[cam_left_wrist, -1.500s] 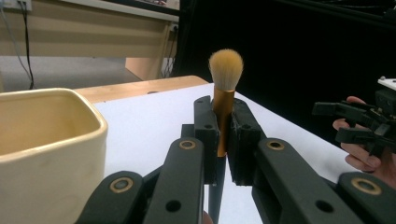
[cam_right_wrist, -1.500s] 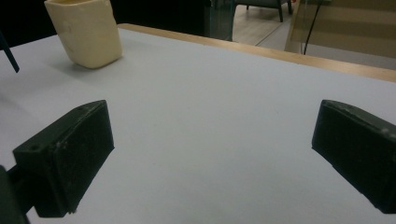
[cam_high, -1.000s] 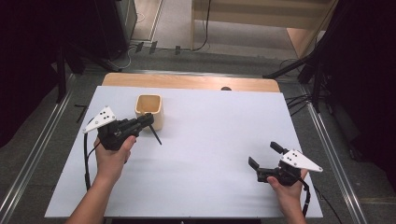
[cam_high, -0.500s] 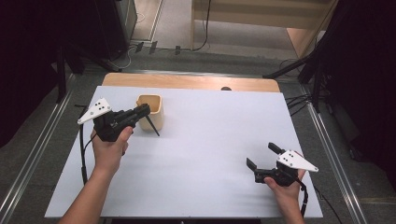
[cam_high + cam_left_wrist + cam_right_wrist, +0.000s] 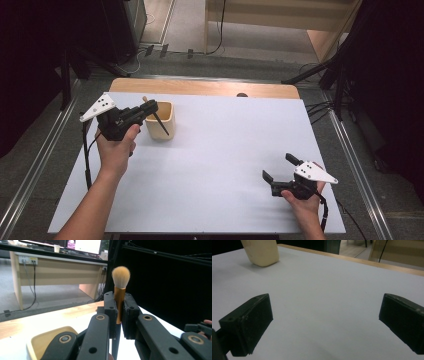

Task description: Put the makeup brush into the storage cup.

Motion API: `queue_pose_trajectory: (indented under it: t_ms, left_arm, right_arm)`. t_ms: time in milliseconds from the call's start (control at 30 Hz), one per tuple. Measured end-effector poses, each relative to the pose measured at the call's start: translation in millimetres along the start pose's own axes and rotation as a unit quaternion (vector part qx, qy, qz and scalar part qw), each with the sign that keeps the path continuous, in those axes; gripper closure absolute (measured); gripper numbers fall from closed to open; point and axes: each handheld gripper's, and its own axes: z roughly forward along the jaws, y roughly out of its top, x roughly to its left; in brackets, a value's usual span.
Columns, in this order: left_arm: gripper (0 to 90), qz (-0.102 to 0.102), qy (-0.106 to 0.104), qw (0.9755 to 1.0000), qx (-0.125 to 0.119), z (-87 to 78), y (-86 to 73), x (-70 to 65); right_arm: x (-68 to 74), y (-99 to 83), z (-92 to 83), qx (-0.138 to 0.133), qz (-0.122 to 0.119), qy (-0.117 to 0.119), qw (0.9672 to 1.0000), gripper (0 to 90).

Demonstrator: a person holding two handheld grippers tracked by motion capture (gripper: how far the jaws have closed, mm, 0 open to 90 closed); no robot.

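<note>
Your landmark is the cup (image 5: 161,119): a pale, squarish wooden holder with rounded corners and a smooth matte wall, standing upright on the white table (image 5: 215,165) near its far left corner. In the left gripper view its open mouth (image 5: 50,338) sits just below the jaws, light tan inside.

The brush (image 5: 119,293) you hold has a soft, rounded tuft of cream bristles, a shiny copper-coloured ferrule beneath, and a thin dark handle. From above, that handle (image 5: 161,123) slants across the front wall of the cup, lower end toward your side, while the bristle end pokes out over the cup's far rim.

Your left hand (image 5: 116,150) comes in from just left of the cup, forearm stretched along the table, wrist raised, the gripper body lying roughly level with its grey plate turned away from the cup. Your left gripper (image 5: 148,107) is clamped on the brush at the ferrule, black pads pressed on both sides, right at the cup's near-left rim.

Your right hand (image 5: 302,197) rests well apart from the cup, at the table's near right corner. Your right gripper (image 5: 279,167) points back toward the cup, jaws spread wide with bare table between them.
</note>
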Motion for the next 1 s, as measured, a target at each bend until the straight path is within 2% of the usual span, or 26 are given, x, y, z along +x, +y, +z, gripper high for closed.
queue_pose_trajectory:
  t_ms: [167,367,533,700,1000]
  left_arm:
    - [84.8,-0.005,0.011,0.9998,-0.016,-1.4,8.2,9.7]
    - [84.8,-0.003,0.022,0.9994,-0.026,-1.9,13.6,15.4]
    - [84.8,-0.007,0.028,0.9990,-0.034,-0.8,14.9,17.4]
    - [84.7,-0.001,0.047,0.9980,-0.043,2.7,15.7,20.7]
    - [84.7,0.004,0.068,0.9968,-0.043,10.0,9.9,26.8]
  right_arm:
    - [-1.2,-1.1,0.3,0.002,0.001,-0.001,1.0000,0.0]
    - [-0.6,-0.9,0.7,0.001,0.000,-0.001,1.0000,0.0]
    - [-0.6,-1.3,0.3,-0.004,-0.002,0.007,1.0000,0.0]
    - [-2.4,-2.1,1.0,-0.002,0.002,0.005,1.0000,0.0]
    - [-2.3,-2.5,1.6,0.000,-0.002,0.008,1.0000,0.0]
